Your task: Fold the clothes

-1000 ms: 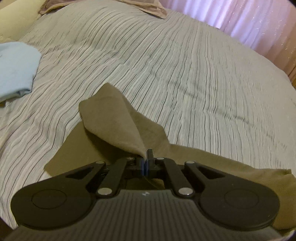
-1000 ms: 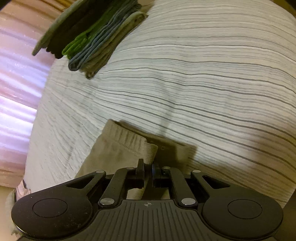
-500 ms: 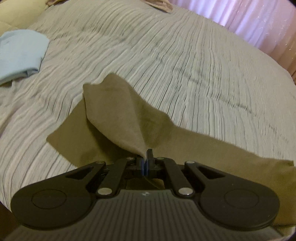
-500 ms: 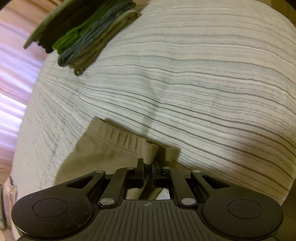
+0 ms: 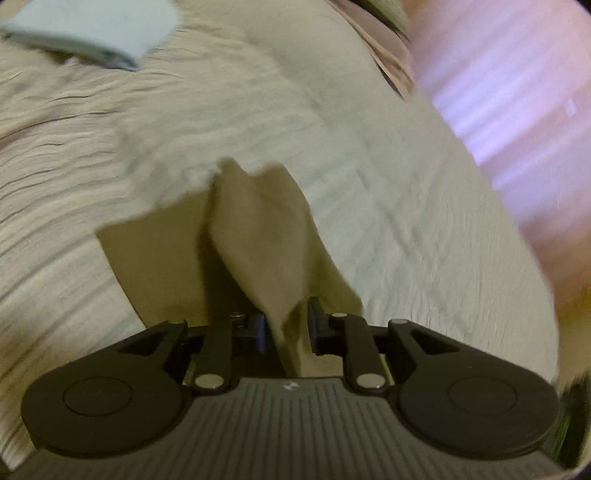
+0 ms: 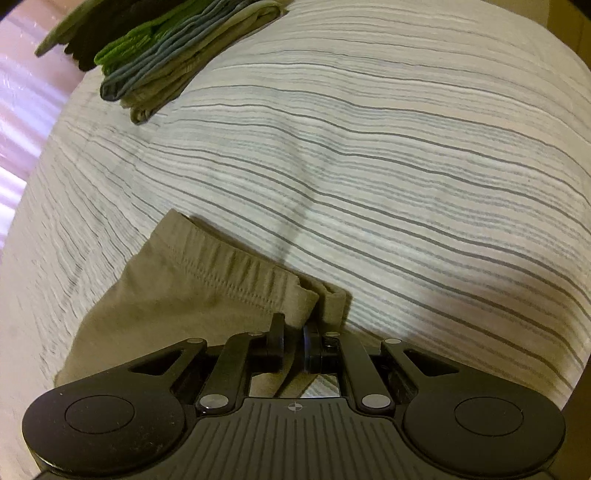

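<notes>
An olive-brown garment point(image 5: 258, 236) lies on the striped bedspread point(image 5: 406, 221), and a fold of it rises toward my left gripper point(image 5: 286, 325). The left jaws are opening. The fold's tip hangs between them, with a gap on its right side, so the pads no longer pinch it. In the right wrist view the same garment point(image 6: 177, 295) shows its ribbed waistband point(image 6: 229, 269). My right gripper point(image 6: 293, 339) is shut on the corner of that waistband, just above the bedspread point(image 6: 369, 147).
A folded light blue cloth point(image 5: 96, 29) lies at the far left of the bed. A stack of folded clothes point(image 6: 159, 55) in green, blue, grey and black sits at the far corner. Pink curtains point(image 5: 517, 92) hang beyond the bed's edge.
The left gripper has rolled and moved over the bed, and its jaws have parted, leaving the olive fold loose between them. The right gripper has stayed shut on the waistband and hardly moved.
</notes>
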